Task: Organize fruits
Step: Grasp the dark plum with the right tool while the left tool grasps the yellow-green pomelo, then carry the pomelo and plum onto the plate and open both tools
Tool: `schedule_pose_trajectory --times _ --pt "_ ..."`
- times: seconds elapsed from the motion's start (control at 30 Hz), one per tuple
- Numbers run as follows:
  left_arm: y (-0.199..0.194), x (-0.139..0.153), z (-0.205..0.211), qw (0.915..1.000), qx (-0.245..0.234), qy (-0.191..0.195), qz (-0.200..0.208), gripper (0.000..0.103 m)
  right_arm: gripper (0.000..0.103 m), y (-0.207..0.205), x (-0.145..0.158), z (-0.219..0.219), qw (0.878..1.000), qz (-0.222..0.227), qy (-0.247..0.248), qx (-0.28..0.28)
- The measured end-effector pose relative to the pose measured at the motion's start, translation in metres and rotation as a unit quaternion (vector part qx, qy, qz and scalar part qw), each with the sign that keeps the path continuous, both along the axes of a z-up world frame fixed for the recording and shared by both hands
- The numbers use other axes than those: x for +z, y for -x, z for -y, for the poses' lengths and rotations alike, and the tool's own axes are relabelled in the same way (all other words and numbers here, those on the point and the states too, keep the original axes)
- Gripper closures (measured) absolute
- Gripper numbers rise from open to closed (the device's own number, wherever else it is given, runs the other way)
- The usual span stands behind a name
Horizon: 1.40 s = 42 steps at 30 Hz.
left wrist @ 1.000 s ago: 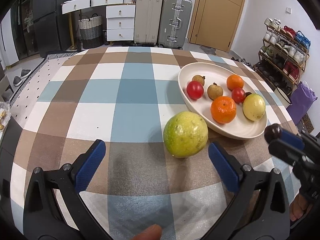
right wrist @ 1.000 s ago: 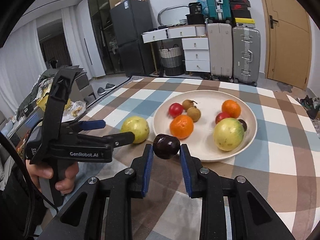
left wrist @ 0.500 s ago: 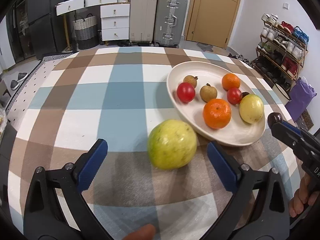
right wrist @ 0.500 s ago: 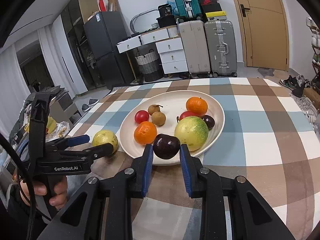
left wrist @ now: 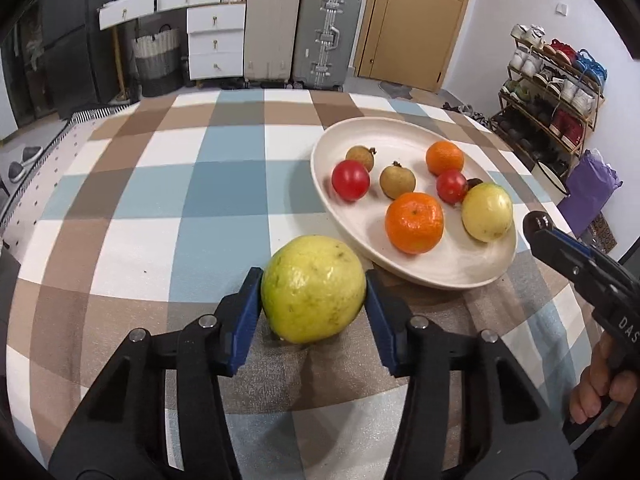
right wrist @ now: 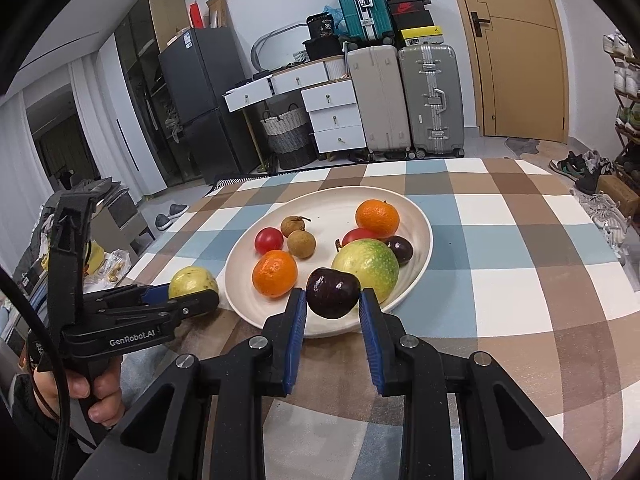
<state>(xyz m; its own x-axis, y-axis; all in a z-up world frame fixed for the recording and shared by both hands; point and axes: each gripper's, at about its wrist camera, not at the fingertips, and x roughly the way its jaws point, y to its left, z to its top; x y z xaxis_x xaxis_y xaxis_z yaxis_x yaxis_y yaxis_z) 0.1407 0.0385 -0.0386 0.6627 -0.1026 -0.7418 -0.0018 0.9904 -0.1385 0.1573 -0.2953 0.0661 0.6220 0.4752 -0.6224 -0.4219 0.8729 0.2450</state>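
Note:
A large yellow-green fruit [left wrist: 314,288] rests on the checked cloth just left of the white plate [left wrist: 460,272]. My left gripper [left wrist: 314,280] has both blue pads against its sides, and its jaws are closing on it. The right wrist view shows the same fruit [right wrist: 192,280] behind the left gripper [right wrist: 188,300]. My right gripper [right wrist: 333,296] is shut on a dark purple fruit [right wrist: 332,292], held at the near rim of the plate [right wrist: 320,204]. In the plate lie two oranges, two red fruits, two small brown ones, a yellow-green one and a dark one.
The checked cloth [left wrist: 208,188] covers the whole table. The right gripper [left wrist: 538,224] reaches in from the right edge of the left wrist view, a hand on its handle. Suitcases [left wrist: 300,28], drawers and a shoe rack [left wrist: 552,92] stand beyond the table.
The left jaws went from wide open to closed against the yellow-green fruit. The right gripper, still holding the dark fruit, moved from the plate's left side to its near rim.

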Motion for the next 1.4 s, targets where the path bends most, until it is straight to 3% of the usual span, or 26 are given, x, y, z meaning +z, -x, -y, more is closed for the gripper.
schedule_pose_trajectory --times 0.87,1.4 --pt "0.031 0.044 0.015 0.9976 -0.018 0.0 0.067 0.056 0.075 -0.001 0.014 0.016 1.0 0.024 -0.018 -0.004" --pt "0.027 0.075 0.019 0.9963 -0.018 0.004 0.084 0.056 0.075 -0.019 0.056 0.029 0.998 0.03 -0.049 0.026"
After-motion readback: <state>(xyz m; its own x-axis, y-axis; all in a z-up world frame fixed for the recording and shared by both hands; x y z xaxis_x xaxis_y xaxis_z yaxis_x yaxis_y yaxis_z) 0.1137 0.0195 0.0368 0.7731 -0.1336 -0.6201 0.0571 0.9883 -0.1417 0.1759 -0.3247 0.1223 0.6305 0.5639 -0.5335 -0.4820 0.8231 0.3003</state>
